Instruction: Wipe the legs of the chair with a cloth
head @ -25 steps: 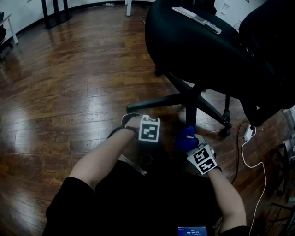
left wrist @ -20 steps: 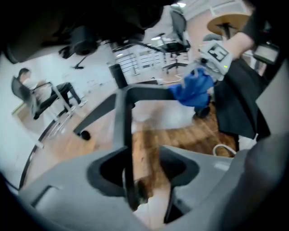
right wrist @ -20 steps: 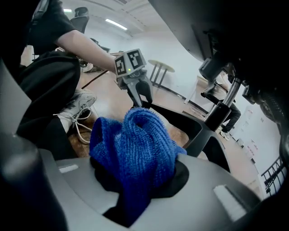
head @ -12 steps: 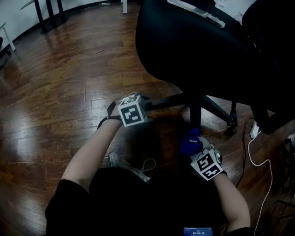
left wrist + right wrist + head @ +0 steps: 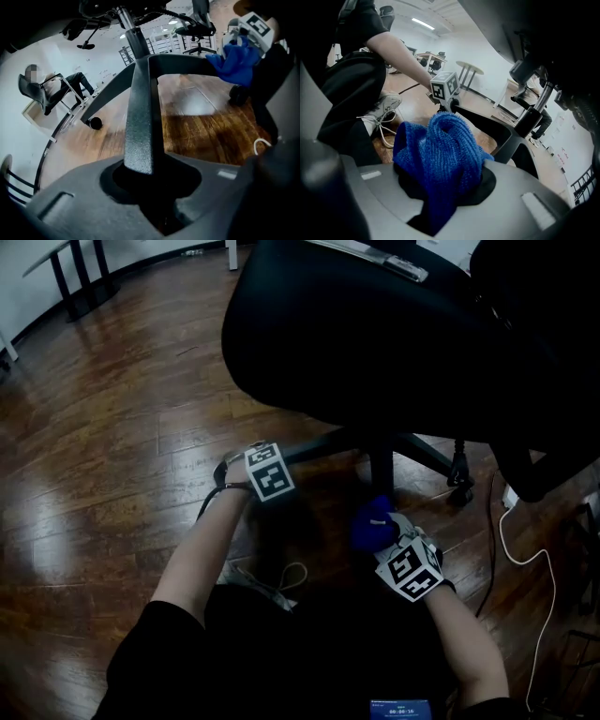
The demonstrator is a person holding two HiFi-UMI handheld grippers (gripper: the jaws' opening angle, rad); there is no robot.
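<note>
A black office chair stands over its star base. My left gripper is at the base's left leg. In the left gripper view that textured black leg runs straight into the jaws, which have just been closing and now clamp it. To the right of the black column, my right gripper is shut on a bunched blue cloth. That cloth fills its jaws in the right gripper view, close to another base leg.
A white cable and a plug lie on the wood floor at the right, beside a castor. The person's laced shoe is under the left arm. Table legs stand far left. A seated person is in the background.
My left gripper has swung up from near the knees to the chair's left leg, then drawn back a little along it. The right gripper with the cloth has stayed put.
</note>
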